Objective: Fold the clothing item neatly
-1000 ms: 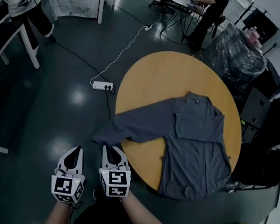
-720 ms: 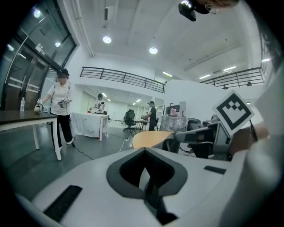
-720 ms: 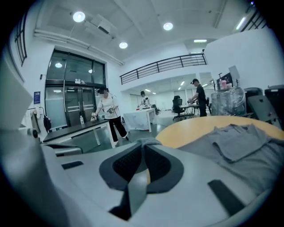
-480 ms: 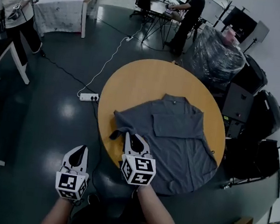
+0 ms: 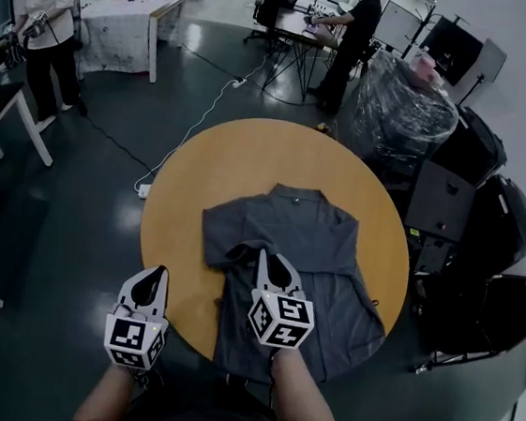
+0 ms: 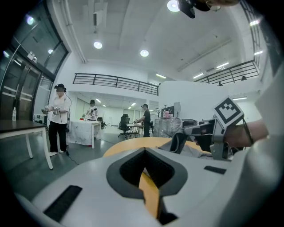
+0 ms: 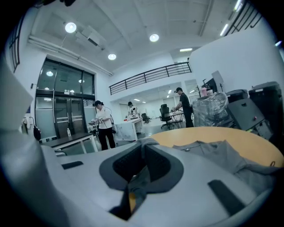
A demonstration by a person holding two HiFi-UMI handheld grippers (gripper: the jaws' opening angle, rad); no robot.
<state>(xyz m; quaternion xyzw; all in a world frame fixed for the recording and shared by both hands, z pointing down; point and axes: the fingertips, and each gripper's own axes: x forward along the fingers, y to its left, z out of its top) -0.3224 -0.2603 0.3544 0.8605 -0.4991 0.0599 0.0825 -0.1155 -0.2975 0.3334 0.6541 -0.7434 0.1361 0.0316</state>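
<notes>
Right claw [image 5: 267, 260] is clamped on a fold of the gray shirt's [image 5: 320, 244] sleeve [image 5: 238, 251] and holds it over the shirt's front. In its own view the cloth shows pinched between its jaws. Left claw [image 5: 152, 277] is shut with nothing in it. It hangs over the near left part of the round wooden surface [image 5: 175, 233], just beside the shirt and apart from it. The shirt lies spread on the surface, collar [image 5: 288, 194] at the far side, hem hanging over the near edge. A power strip [image 5: 143, 189] lies on the floor [image 5: 84, 203] to the left.
</notes>
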